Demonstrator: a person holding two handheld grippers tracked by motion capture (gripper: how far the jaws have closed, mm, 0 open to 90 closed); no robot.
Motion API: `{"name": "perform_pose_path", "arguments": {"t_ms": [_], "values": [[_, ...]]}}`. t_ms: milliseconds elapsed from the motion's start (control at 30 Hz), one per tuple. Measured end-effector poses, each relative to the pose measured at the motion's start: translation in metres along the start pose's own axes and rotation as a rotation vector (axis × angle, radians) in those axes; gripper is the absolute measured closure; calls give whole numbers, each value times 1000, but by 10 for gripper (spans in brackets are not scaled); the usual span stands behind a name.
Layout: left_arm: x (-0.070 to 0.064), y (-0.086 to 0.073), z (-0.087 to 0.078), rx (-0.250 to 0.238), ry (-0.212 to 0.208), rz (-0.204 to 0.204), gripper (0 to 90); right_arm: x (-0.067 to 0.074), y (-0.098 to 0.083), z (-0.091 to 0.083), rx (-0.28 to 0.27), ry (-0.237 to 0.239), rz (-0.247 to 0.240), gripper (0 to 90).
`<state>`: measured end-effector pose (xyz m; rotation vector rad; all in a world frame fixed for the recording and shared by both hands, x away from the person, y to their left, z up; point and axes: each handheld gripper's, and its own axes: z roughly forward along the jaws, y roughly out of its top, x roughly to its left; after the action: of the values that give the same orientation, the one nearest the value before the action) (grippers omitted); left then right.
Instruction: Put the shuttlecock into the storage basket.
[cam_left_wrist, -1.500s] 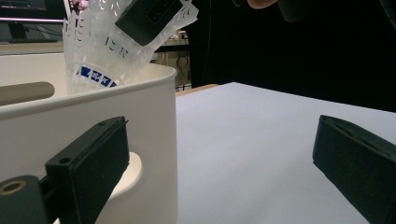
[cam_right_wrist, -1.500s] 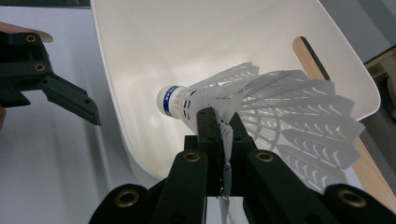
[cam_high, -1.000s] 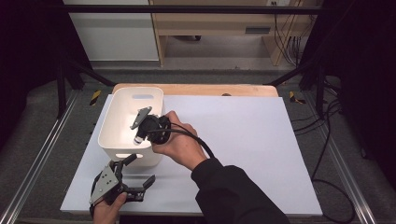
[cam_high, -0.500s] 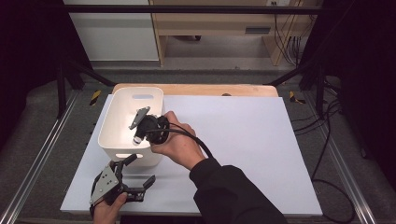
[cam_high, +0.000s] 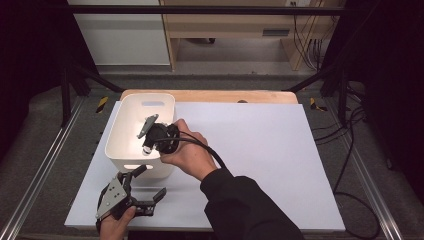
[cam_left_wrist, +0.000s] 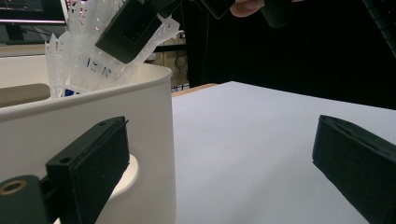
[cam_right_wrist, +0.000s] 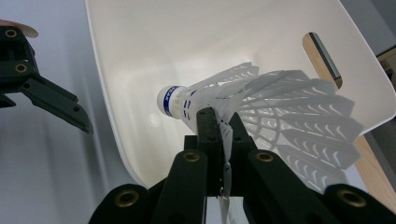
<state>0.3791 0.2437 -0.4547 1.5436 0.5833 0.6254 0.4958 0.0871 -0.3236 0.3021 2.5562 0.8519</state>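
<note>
The right hand-held gripper (cam_right_wrist: 218, 122) is clamped on the edge of a white shuttlecock (cam_right_wrist: 261, 112), its jaws pinching a thin strip of the plastic skirt. In the right gripper view the shuttlecock hangs over the inside of the white bin (cam_right_wrist: 140, 56), cork end with the blue band pointing toward the bin's floor. From the high view the right hand-held gripper (cam_high: 150, 142) sits above the bin's near right part. The left hand-held gripper (cam_high: 137, 192) rests low on the table (cam_high: 260, 150) just in front of the bin (cam_high: 120, 135), jaws apart with nothing between them; one jaw stands close to the bin's front wall.

The step in hand looks like dropping the shuttlecock into the bin. To do it well, lower it a little so the cork is well inside the rim, then part the jaws fully so the flimsy skirt slips free rather than snagging
</note>
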Motion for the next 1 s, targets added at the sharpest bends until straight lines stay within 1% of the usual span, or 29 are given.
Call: {"name": "perform_pose_path", "arguments": {"t_ms": [200, 267, 633, 1000], "values": [[0, 0, 0, -2, 1, -3, 38, 2, 1, 2, 9, 3, -4, 882], [0, 0, 0, -2, 0, -3, 38, 1, 1, 4, 13, 1, -16, 882], [0, 0, 0, 1, -3, 1, 38, 2, 1, 10, 34, 7, -18, 881], [0, 0, 0, 0, -5, 3, 42, 4, 2, 15, 51, 23, -19, 879]]}}
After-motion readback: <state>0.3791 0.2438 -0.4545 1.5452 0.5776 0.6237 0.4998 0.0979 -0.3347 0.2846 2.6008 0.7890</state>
